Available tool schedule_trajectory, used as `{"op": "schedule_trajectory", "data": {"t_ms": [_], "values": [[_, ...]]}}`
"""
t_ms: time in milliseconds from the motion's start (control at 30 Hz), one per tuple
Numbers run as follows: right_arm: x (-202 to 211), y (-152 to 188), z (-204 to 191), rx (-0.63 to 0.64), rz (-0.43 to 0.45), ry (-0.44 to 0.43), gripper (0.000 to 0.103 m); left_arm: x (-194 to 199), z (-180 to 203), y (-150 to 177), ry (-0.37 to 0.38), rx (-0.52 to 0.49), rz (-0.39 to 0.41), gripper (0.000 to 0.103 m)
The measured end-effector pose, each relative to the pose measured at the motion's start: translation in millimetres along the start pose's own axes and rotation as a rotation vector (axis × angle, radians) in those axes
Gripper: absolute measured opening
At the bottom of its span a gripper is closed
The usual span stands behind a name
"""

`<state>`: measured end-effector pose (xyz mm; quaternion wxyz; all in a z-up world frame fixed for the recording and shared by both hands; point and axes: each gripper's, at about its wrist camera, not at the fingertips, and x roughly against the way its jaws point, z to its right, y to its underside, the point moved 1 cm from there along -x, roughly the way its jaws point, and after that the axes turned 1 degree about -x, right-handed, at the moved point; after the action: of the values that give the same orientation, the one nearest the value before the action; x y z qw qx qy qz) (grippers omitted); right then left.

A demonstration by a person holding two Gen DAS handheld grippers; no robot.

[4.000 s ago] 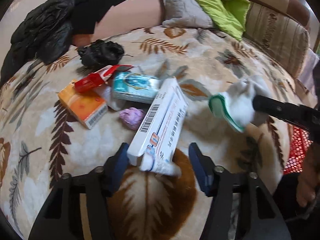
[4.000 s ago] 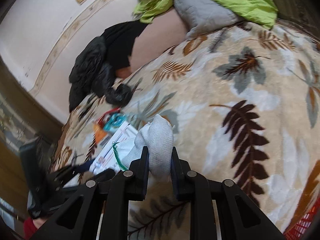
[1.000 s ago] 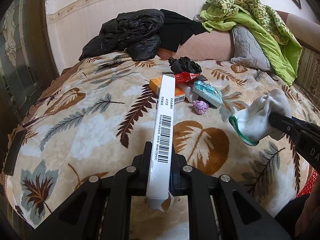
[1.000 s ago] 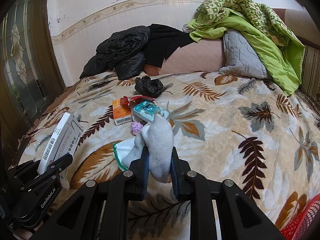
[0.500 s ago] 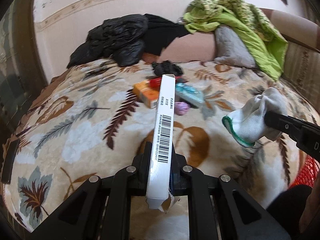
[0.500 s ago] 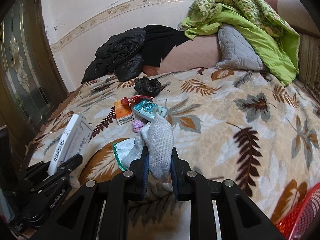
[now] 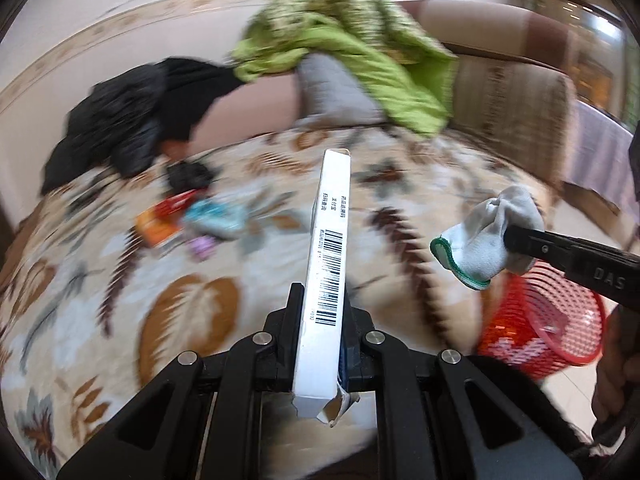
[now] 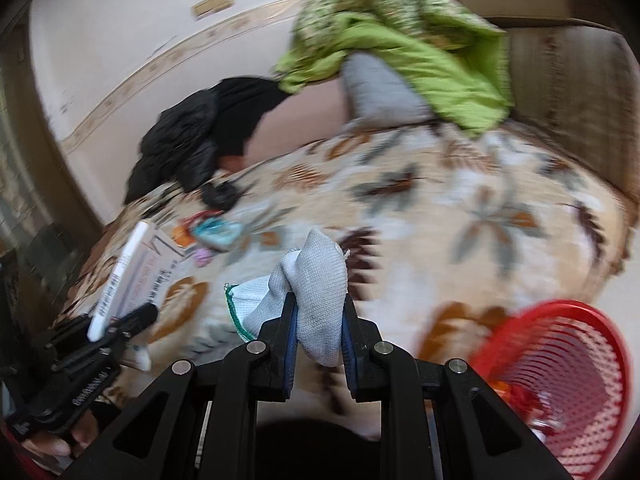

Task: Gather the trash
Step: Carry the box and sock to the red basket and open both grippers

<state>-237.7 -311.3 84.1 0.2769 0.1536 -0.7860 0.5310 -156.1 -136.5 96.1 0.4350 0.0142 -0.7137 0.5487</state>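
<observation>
One long white box stands clamped in the closed jaws of the left gripper, and one grey glove is pinched in the nearly closed jaws of the right gripper, both above the bed. One red basket sits beside the bed's near edge, its contents too blurred to tell. About five small pieces of trash lie clustered on the bed.

One white carton, one grey glove, one red basket, two grippers.

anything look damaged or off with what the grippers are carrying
The white carton clamped in the left gripper has a torn, ragged near end. The grey glove in the right gripper is bunched up. Nothing has spilled.
</observation>
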Motion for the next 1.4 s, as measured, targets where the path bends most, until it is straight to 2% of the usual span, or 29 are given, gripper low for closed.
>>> {"op": "schedule_trajectory", "data": {"t_ms": [267,367,467,500,533,567,633,833,1000,1400], "values": [[65.1,11.8,116.0,-0.188,0.038,0.222,0.021,-17.0,105.4,-26.9,0.283,-0.135,-0.063,0.013],[80.9,17.9,141.4,-0.226,0.041,0.271,0.023,-28.9,147.0,-33.4,0.401,-0.162,-0.117,0.013],[83.2,24.0,157.4,-0.258,0.022,0.295,0.027,-41.2,179.3,-33.1,0.457,-0.18,-0.165,0.013],[81.8,26.2,161.0,-0.266,0.005,0.3,0.035,-48.1,190.3,-32.6,0.476,-0.187,-0.19,0.014],[80.4,27.5,163.8,-0.276,-0.006,0.303,0.045,-52.5,197.7,-32.1,0.486,-0.194,-0.208,0.019],[82.4,28.9,168.4,-0.286,-0.004,0.314,0.05,-56.6,203.4,-32.0,0.49,-0.2,-0.226,0.031],[86.8,29.5,170.6,-0.288,0.015,0.327,0.053,-58.1,206.9,-32.5,0.492,-0.191,-0.231,0.042],[89.0,19.9,167.9,-0.277,0.05,0.318,0.053,-53.5,178.8,-34.1,0.448,-0.144,-0.209,0.042],[70.4,8.9,142.8,-0.251,0.048,0.239,0.053,-49.8,135.2,-33.5,0.385,-0.065,-0.199,0.044],[-11.2,-20.0,21.6,-0.03,-0.047,-0.016,0.055,-37.6,-6.9,-22.5,0.177,0.159,-0.142,0.045]]}}
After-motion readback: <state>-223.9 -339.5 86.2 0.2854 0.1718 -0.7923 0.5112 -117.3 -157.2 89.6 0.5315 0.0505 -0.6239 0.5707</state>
